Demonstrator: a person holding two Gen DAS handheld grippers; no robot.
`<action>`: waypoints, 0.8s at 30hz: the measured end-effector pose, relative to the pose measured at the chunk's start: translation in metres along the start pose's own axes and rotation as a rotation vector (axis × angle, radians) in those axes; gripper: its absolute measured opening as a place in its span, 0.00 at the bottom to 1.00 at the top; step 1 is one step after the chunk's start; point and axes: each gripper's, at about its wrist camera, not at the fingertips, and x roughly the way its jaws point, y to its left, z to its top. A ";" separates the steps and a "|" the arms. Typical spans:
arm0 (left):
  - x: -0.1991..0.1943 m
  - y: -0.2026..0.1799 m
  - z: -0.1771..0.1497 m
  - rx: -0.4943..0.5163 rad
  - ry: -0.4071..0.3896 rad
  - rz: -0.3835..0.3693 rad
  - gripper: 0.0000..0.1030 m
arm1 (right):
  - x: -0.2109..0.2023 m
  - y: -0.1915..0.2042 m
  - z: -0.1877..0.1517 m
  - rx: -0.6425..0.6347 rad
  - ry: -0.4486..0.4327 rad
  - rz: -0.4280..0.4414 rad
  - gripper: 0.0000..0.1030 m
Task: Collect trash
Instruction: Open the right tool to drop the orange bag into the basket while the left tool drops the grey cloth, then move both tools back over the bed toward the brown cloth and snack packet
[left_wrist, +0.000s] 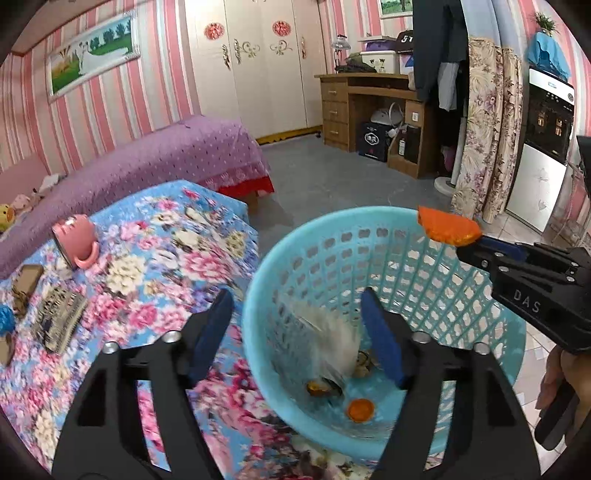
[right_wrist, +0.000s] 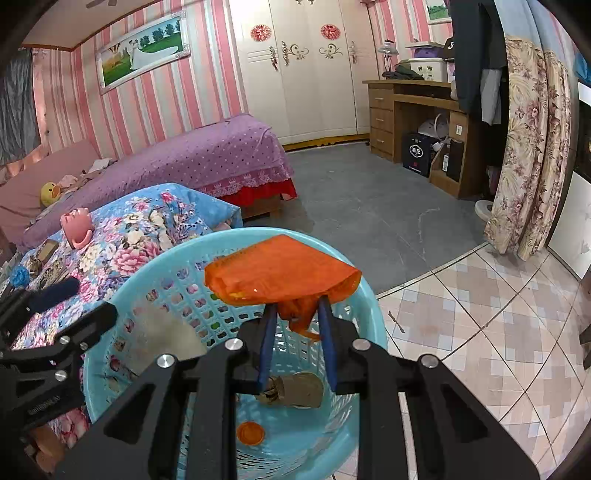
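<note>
A light blue plastic basket (left_wrist: 424, 280) (right_wrist: 177, 295) stands beside the floral-covered table. My left gripper (left_wrist: 297, 299) (right_wrist: 81, 302) hangs open over the basket's table-side rim. A blurred whitish piece of trash (left_wrist: 332, 332) is loose inside the basket, below the fingers and touching neither pad. My right gripper (right_wrist: 297, 306) (left_wrist: 476, 240) is shut on a crumpled orange wrapper (right_wrist: 280, 273) (left_wrist: 447, 227), held above the basket's far rim. On the basket floor lie an orange cap (left_wrist: 360, 410) (right_wrist: 251, 434) and a brown crumpled scrap (right_wrist: 295, 395).
The table (left_wrist: 166, 266) carries a tipped pink mug (left_wrist: 75, 236), a patterned flat packet (left_wrist: 59, 317) and several small items at its left edge. A purple bed (left_wrist: 177, 151) stands behind it. A wooden desk (left_wrist: 354, 107), a floral curtain (left_wrist: 484, 140) and tiled floor (right_wrist: 480, 314) lie beyond.
</note>
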 end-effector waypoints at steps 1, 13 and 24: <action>-0.001 0.003 0.001 -0.004 -0.003 0.009 0.77 | 0.000 0.000 0.000 -0.001 0.000 -0.001 0.23; -0.002 0.065 0.000 -0.132 -0.006 0.084 0.91 | 0.004 0.015 0.000 -0.035 -0.004 0.004 0.23; -0.011 0.088 -0.007 -0.135 -0.010 0.118 0.92 | -0.004 0.032 0.004 -0.074 -0.062 -0.076 0.75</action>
